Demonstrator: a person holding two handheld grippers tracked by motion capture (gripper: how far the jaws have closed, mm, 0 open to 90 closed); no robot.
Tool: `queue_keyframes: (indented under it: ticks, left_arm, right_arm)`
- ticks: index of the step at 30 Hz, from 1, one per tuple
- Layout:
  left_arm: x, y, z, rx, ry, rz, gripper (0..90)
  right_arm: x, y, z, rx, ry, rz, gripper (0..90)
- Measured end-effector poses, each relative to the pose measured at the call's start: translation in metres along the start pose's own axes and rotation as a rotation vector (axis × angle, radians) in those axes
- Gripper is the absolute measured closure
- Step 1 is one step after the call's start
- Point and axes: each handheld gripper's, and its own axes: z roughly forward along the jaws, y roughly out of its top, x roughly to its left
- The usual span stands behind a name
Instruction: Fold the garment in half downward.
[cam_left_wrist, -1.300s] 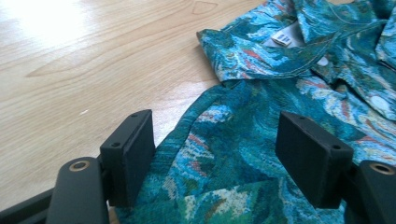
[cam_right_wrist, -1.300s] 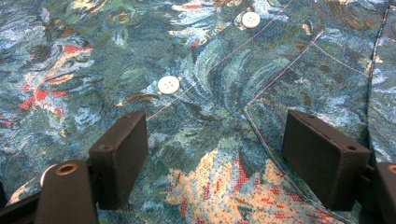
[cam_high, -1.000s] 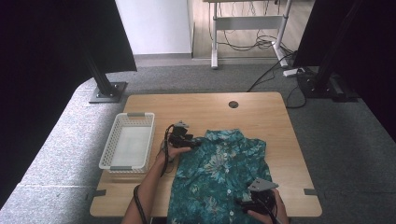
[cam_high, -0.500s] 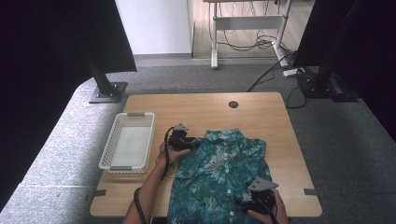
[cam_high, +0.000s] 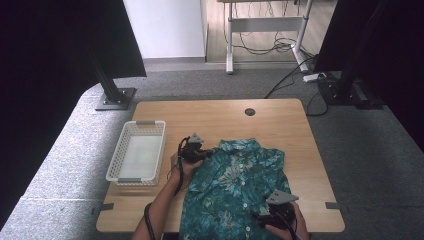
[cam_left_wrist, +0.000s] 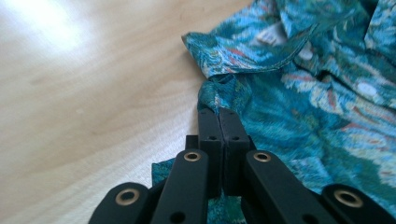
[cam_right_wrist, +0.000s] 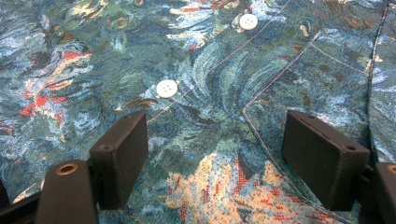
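A teal floral button-up shirt (cam_high: 235, 185) lies spread on the wooden table (cam_high: 210, 115), collar toward the far side. My left gripper (cam_high: 202, 154) is at the shirt's upper left edge. Its jaws have just been closing, and in the left gripper view the left gripper (cam_left_wrist: 218, 114) is shut on a fold of the shirt (cam_left_wrist: 303, 93) at the fabric's edge. My right gripper (cam_high: 262, 217) rests near the hem at the front right. In the right gripper view the right gripper (cam_right_wrist: 219, 140) stands open, its pads down on the shirt (cam_right_wrist: 187, 60) below two white buttons (cam_right_wrist: 166, 88).
A white mesh basket (cam_high: 136, 123) stands on the table's left side, close to my left hand. A round cable hole (cam_high: 250, 111) sits near the table's far edge. Bare wood lies beyond the collar and to the shirt's right.
The left gripper's jaws have come together on the shirt's edge, with the hand barely shifting. The right hand has kept still.
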Motion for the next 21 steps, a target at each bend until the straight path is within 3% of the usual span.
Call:
queue_keyframes:
  ticks: [7, 15, 21]
  left_arm:
    - [-0.007, 0.008, -0.013, -0.043, -0.012, 0.019, 89.0]
    - [-0.014, 0.01, -0.016, -0.046, -0.02, 0.036, 89.0]
    - [-0.014, 0.008, -0.016, -0.044, -0.019, 0.034, 89.0]
  right_arm:
    - [-0.001, 0.0, 0.0, -0.007, 0.01, 0.022, 21.9]
    - [0.001, 0.002, 0.0, -0.005, 0.033, 0.033, 22.0]
    - [-0.004, 0.009, -0.005, -0.023, 0.018, 0.035, 22.5]
